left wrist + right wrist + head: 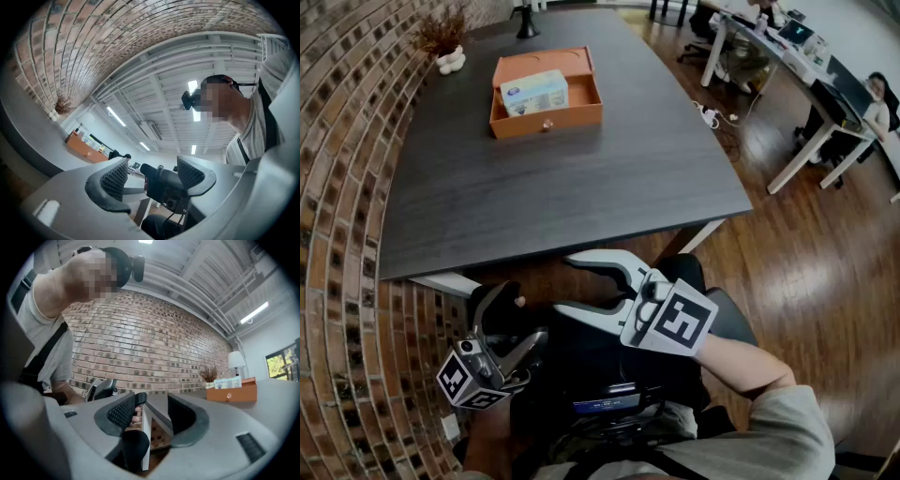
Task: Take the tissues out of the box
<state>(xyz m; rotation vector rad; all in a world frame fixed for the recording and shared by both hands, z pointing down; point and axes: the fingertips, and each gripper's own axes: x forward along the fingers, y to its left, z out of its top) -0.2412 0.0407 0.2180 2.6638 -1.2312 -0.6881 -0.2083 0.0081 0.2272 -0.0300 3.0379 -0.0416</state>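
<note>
An orange box (546,121) stands open at the far end of the dark table (581,187), with a pale blue tissue pack (534,92) lying inside it. Both grippers are low over the person's lap, well short of the table's near edge. My left gripper (520,323) points upward, open and empty. In its own view, the left gripper (152,173) shows a clear gap between the pads, with the box (86,149) far off. My right gripper (567,283) points left, open with nothing held. The right gripper view shows the gripper (152,411) and the distant box (234,391) with the pack (228,382).
A brick wall (347,141) runs along the table's left side. A dried plant in a white pot (445,47) and a black lamp base (526,23) sit at the table's far end. White desks (787,66) with seated people stand on the wooden floor at the right.
</note>
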